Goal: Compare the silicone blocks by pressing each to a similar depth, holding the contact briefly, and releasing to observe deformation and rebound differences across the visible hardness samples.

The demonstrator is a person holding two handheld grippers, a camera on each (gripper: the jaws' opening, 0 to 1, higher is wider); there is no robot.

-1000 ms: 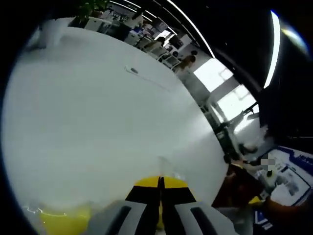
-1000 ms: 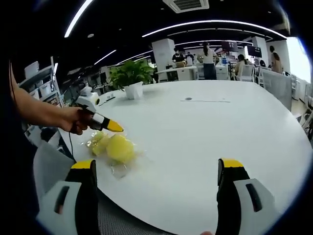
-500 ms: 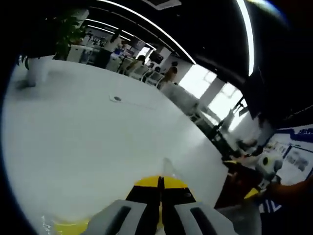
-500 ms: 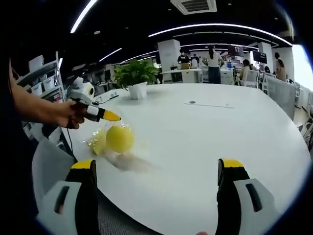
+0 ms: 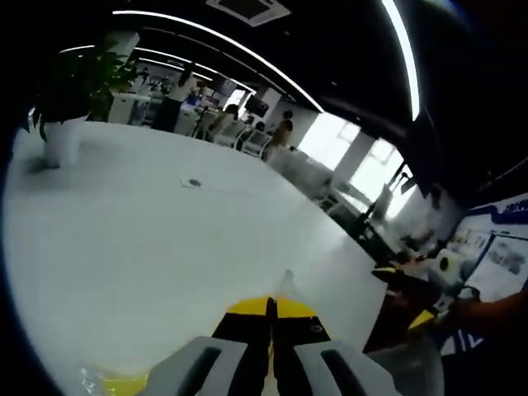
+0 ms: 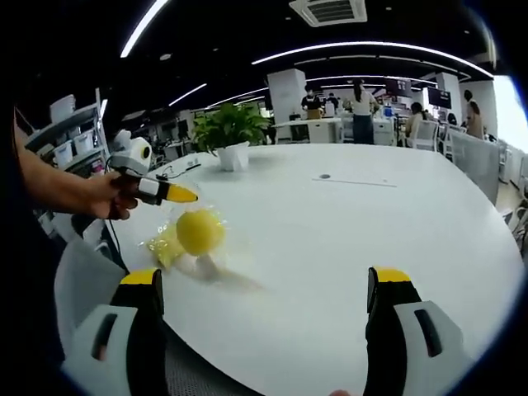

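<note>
In the right gripper view, the right hand-held gripper (image 6: 268,322) stands with its two yellow-tipped jaws wide apart, nothing between them, above the near edge of the white surface (image 6: 371,239). Beyond the left jaw, a clear bag (image 6: 183,241) holding yellow blocks (image 6: 200,231) hangs just above the surface, with a blurred shadow under it. One round yellow block faces the camera; paler yellow ones sit behind it to the left. The bag's top is pinched in the tips of the left hand-held gripper (image 6: 188,196), which a hand (image 6: 111,196) holds from the left side.

In the left gripper view, that hand-held gripper (image 5: 269,315) has its jaws pressed together, with a thin peak of clear film (image 5: 285,285) rising from between the yellow tips. A bit of yellow in plastic (image 5: 115,382) shows low at the left, below the jaws. The white surface (image 5: 148,247) spreads out ahead.

Farther off in the right gripper view, a potted plant (image 6: 228,136) stands on the surface, and a small dark disc (image 6: 324,176) lies near its middle. At the far side, people (image 6: 360,103) stand among desks under long ceiling lights.
</note>
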